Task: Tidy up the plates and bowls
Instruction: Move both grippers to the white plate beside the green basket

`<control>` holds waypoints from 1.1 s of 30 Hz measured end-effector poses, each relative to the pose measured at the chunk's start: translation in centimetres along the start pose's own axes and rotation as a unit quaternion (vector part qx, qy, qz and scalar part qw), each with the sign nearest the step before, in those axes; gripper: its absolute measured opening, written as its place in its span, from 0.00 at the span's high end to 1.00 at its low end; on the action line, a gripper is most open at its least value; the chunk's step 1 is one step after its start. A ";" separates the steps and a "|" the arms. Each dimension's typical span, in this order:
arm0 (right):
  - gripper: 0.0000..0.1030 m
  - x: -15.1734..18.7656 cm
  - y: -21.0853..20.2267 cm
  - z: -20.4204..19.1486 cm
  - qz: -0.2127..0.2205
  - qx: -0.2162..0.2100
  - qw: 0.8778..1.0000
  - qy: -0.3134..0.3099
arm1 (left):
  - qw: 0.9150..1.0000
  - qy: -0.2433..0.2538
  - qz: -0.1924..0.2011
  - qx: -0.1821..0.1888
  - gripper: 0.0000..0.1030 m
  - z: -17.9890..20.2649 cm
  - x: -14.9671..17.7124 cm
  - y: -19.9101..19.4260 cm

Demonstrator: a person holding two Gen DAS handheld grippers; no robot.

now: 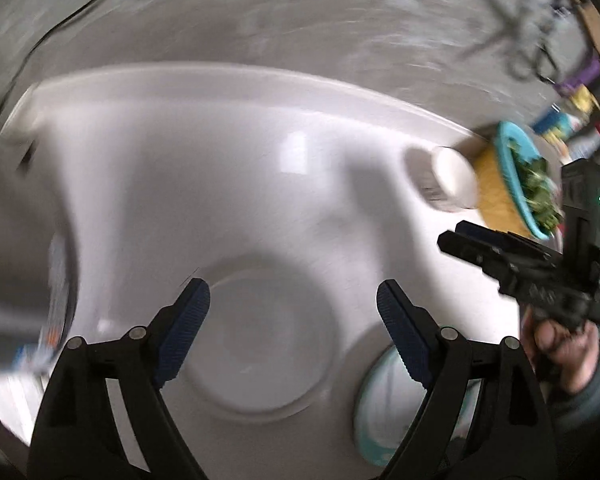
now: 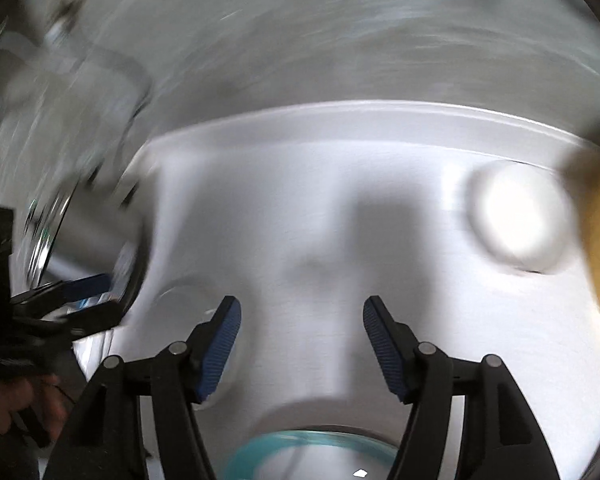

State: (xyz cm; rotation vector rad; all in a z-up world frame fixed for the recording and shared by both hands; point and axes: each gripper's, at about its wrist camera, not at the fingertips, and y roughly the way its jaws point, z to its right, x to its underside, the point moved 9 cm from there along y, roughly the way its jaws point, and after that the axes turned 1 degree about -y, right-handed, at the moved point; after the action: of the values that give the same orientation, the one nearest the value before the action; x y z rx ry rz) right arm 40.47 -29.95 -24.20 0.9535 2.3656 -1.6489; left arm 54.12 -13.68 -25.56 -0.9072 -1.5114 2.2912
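On the smooth white table (image 1: 228,168), both ribbed-padded grippers — left gripper (image 1: 293,330), right gripper (image 2: 302,346) — spread, empty.

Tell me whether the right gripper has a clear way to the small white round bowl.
Probably yes: the right gripper stands open and empty, and only bare white table lies between it and the small white round bowl.

Left tongs (image 1: 292,332), right tongs (image 2: 302,346): both spread wide, empty, angled down.
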 end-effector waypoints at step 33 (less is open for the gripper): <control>0.37 -5.3 4.8 21.7 -0.049 0.146 0.965 0.211 | 0.979 0.156 -0.132 -0.014 0.29 15.2 -15.7 25.1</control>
State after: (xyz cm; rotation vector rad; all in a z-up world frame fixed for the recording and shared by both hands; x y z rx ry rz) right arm 41.66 -50.19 -34.72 1.3837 2.4976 -2.0517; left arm 60.00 -43.86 -38.26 -0.9568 -1.4333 1.8486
